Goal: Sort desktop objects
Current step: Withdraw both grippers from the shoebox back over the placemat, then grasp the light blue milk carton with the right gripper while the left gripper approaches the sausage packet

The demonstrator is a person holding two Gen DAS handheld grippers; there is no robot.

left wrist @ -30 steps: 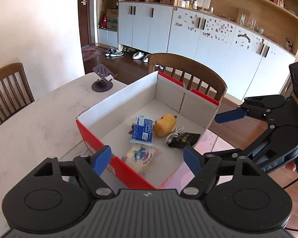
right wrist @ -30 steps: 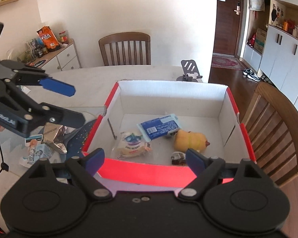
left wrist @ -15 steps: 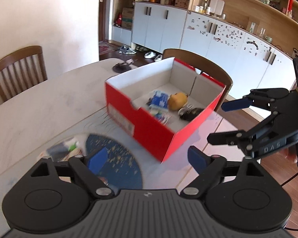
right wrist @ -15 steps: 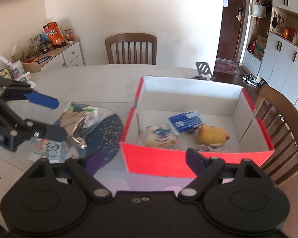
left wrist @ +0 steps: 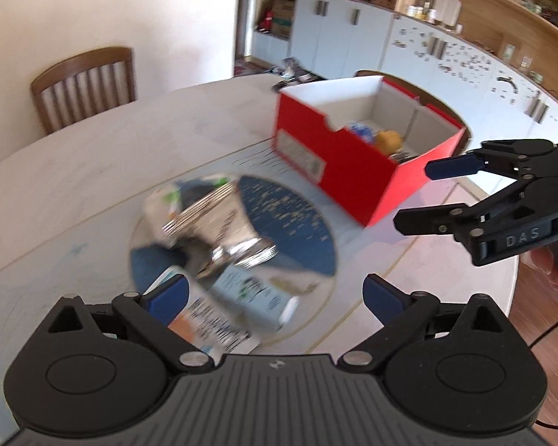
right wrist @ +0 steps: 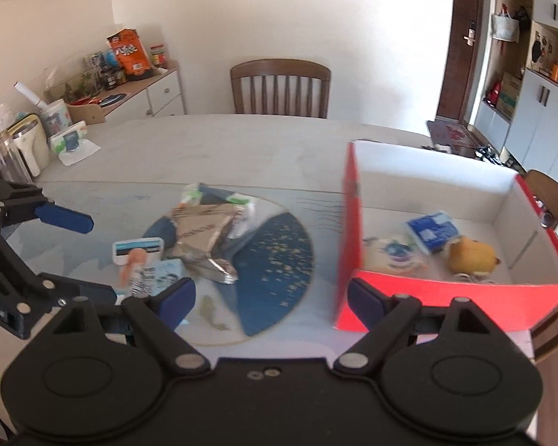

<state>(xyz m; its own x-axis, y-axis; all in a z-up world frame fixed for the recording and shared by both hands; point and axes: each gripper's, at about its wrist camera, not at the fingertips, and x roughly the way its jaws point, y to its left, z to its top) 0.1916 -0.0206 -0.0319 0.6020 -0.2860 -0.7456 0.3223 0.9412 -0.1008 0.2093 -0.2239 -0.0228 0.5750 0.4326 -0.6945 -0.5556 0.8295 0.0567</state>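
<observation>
A pile of packets lies on a round blue mat (right wrist: 279, 260) (left wrist: 290, 223): a silver foil packet (right wrist: 204, 245) (left wrist: 219, 230), a white carton with orange print (right wrist: 137, 260) and a green-and-white packet (right wrist: 238, 204). My left gripper (left wrist: 273, 293) (right wrist: 82, 256) hovers just before the pile, its jaws opening and nothing between them. My right gripper (right wrist: 271, 297) (left wrist: 424, 193) stands open and empty over the mat's near edge. To the right, the red box (right wrist: 446, 301) (left wrist: 338, 171) holds a blue packet (right wrist: 431, 230), a yellow plush toy (right wrist: 470, 256) and a wrapped bun (right wrist: 390, 256).
A wooden chair (right wrist: 281, 87) (left wrist: 83, 85) stands at the table's far side, and another chair (right wrist: 554, 193) stands behind the box. A kettle (right wrist: 29, 141), cups and a tissue pack (right wrist: 69, 141) crowd the table's left end. White cabinets (left wrist: 353, 37) line the far wall.
Both grippers have swung away from the red box to the pile on the blue mat. The left jaws have spread wider. The right jaws keep the same width.
</observation>
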